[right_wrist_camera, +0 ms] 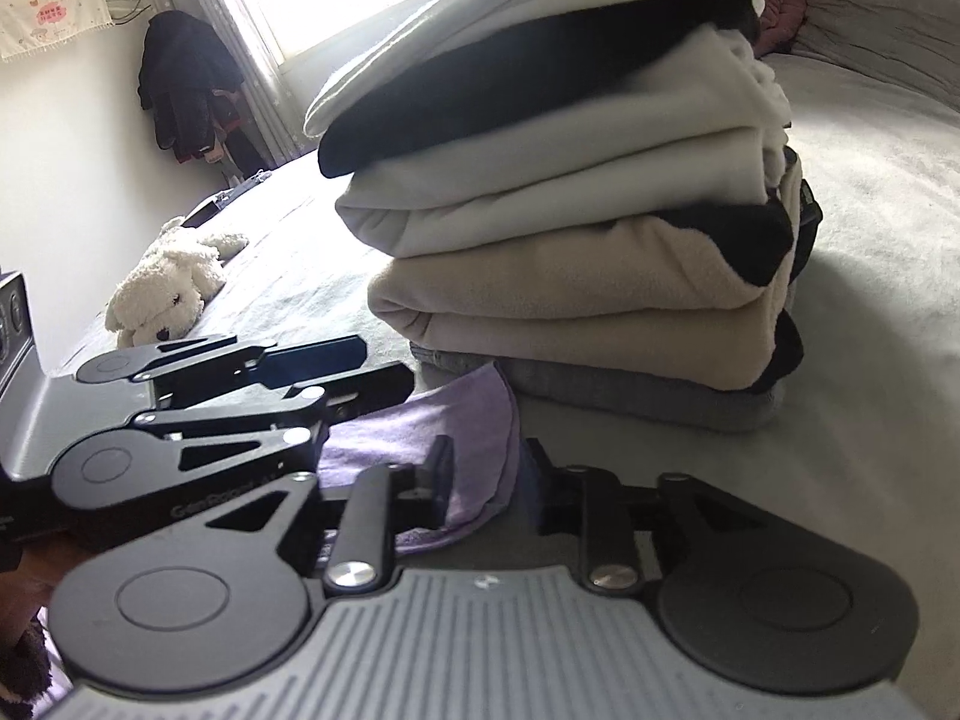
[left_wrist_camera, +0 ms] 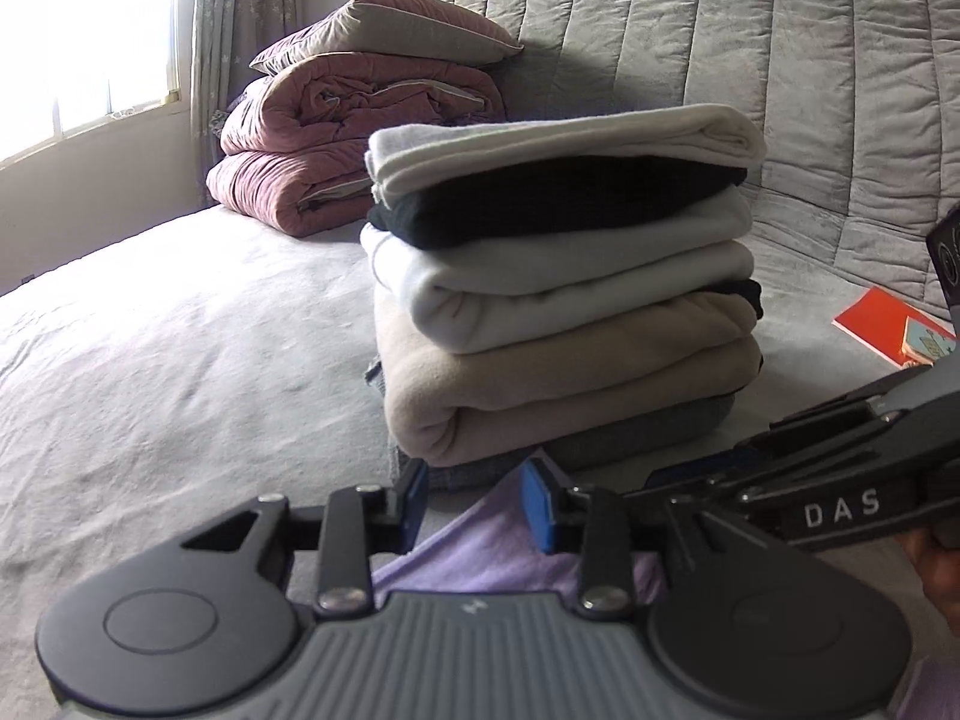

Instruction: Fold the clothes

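Left wrist: left claw (left_wrist_camera: 474,501) released over lilac cloth (left_wrist_camera: 486,546); right claw (right_wrist_camera: 486,489) released, cloth partly hidden.

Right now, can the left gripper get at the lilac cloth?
Probably yes. The left gripper is open, the lilac cloth lies just under its fingertips, and only the right gripper crowds in beside it.

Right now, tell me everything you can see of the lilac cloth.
The lilac cloth is a thin, soft, pale purple knit that lies mostly flat on the grey bed, at the foot of the clothes stack. Its rounded edge curls up slightly near the stack's grey bottom layer. Both claws stand open over it: the left claw and the right claw, pads apart. How much of it lies underneath them is hidden.
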`<state>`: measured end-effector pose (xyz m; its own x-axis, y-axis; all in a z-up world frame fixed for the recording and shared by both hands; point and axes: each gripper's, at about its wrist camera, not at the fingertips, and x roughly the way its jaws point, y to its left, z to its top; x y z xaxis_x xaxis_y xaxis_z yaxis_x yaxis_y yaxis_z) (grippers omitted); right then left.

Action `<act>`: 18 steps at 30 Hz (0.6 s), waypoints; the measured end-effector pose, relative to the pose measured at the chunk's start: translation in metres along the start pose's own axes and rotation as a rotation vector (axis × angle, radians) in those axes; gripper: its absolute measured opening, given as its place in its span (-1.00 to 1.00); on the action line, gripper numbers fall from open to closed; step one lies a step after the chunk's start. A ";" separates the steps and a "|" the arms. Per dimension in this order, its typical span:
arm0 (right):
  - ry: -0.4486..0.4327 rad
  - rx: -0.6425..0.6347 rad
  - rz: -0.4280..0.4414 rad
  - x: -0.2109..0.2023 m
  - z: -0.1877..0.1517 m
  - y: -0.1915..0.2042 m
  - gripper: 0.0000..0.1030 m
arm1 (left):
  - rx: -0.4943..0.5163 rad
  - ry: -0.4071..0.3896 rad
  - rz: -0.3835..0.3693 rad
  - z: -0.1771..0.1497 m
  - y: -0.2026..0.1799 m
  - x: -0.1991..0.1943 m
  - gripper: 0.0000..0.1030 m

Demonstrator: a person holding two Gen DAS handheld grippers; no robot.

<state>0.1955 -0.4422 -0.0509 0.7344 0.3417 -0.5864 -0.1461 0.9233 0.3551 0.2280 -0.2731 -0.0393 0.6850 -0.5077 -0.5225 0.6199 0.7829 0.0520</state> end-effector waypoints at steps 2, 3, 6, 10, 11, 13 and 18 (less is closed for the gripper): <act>-0.009 -0.005 0.004 0.000 0.000 0.002 -0.26 | 0.004 0.003 0.025 -0.004 0.003 -0.010 -0.24; -0.013 -0.007 0.006 0.000 0.001 0.004 -0.26 | 0.002 0.007 0.039 -0.006 0.005 -0.015 -0.23; -0.014 -0.005 0.009 0.003 0.002 0.008 -0.26 | -0.009 0.022 0.074 -0.014 0.013 -0.029 -0.14; -0.003 -0.027 -0.040 0.009 0.005 0.017 -0.26 | -0.031 0.049 0.147 -0.028 0.025 -0.049 -0.07; 0.001 -0.027 -0.058 0.012 0.006 0.019 -0.26 | -0.043 0.057 0.160 -0.032 0.029 -0.055 -0.05; 0.013 -0.013 -0.075 0.014 0.007 0.025 -0.26 | -0.061 0.069 0.186 -0.039 0.037 -0.067 0.08; 0.052 0.043 -0.046 0.014 0.009 0.040 -0.21 | -0.093 0.084 0.254 -0.052 0.059 -0.102 0.18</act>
<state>0.2061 -0.4021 -0.0379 0.7042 0.3090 -0.6393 -0.0836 0.9302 0.3575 0.1747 -0.1558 -0.0274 0.7773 -0.2626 -0.5717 0.3920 0.9129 0.1137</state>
